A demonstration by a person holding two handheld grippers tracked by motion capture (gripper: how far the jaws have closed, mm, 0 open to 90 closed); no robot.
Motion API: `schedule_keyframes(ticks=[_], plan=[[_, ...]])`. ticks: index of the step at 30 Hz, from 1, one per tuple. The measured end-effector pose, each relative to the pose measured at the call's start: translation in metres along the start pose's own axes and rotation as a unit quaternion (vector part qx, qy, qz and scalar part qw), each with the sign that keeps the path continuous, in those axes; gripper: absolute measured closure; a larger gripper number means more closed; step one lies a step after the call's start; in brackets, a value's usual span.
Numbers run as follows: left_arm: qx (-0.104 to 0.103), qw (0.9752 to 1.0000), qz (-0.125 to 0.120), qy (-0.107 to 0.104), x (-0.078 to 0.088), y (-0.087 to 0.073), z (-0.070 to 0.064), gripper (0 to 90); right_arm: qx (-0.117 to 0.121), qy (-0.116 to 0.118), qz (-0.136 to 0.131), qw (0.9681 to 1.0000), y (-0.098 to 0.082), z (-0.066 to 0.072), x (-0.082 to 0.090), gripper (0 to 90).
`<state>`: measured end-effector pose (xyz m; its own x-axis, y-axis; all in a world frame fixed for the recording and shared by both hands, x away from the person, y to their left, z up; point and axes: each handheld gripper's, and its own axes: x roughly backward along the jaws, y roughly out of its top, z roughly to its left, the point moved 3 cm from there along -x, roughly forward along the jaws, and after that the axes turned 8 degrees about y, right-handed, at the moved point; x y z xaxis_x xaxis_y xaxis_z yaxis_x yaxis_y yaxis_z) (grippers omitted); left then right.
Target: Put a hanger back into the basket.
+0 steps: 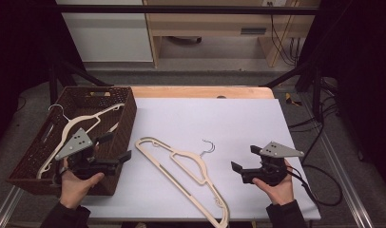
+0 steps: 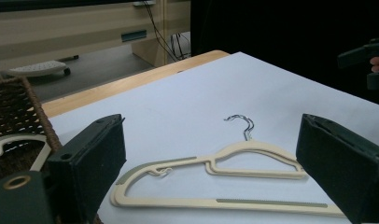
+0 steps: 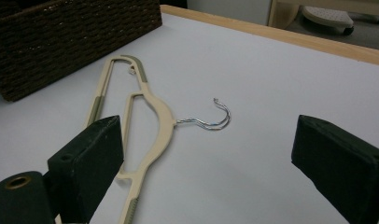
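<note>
A cream plastic hanger (image 1: 181,173) with a wire hook lies flat on the white table sheet between my two grippers. In the high view my left gripper (image 1: 117,146) hovers over the right side of the wicker basket (image 1: 130,111), open and empty, pointing right toward the hanger. My right gripper (image 1: 245,157) is held at the right of the sheet, open, aimed left at the hanger's hook. The left gripper view shows the hanger (image 2: 253,156) ahead between the wide jaws. From the right gripper view the hook (image 3: 215,119) lies just ahead of the jaws.
A second cream hanger (image 1: 77,126) lies inside the dark brown basket at the table's left. The table's wooden far edge (image 1: 200,91) runs behind the sheet. A black cable (image 1: 319,183) trails off the right gripper past the sheet's right edge.
</note>
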<state>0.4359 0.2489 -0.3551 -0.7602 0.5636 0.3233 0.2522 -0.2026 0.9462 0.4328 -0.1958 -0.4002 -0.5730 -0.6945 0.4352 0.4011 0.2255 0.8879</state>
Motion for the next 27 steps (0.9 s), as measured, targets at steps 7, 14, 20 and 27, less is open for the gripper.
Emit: schedule_keyframes(ticks=[7, 14, 20, 27], plan=[[-0.012, 0.9996, 0.023, -0.013, -0.014, -0.011, -0.011, 8.8, 0.01, 0.01, 0.023, 0.9996, -0.003, 0.007, -0.011, 9.9], [-0.018, 0.9987, 0.041, -0.023, -0.024, -0.021, -0.024, 10.0, 0.018, 0.028, 0.056, 0.9979, -0.007, 0.021, -0.025, 13.7], [-0.025, 0.9978, 0.054, -0.031, -0.032, -0.031, -0.031, 10.2, 0.019, 0.047, 0.104, 0.9932, -0.018, 0.027, -0.043, 18.1], [-0.034, 0.9962, 0.07, -0.038, -0.04, -0.04, -0.036, 10.0, 0.015, 0.063, 0.165, 0.9841, -0.031, 0.033, -0.06, 26.9]])
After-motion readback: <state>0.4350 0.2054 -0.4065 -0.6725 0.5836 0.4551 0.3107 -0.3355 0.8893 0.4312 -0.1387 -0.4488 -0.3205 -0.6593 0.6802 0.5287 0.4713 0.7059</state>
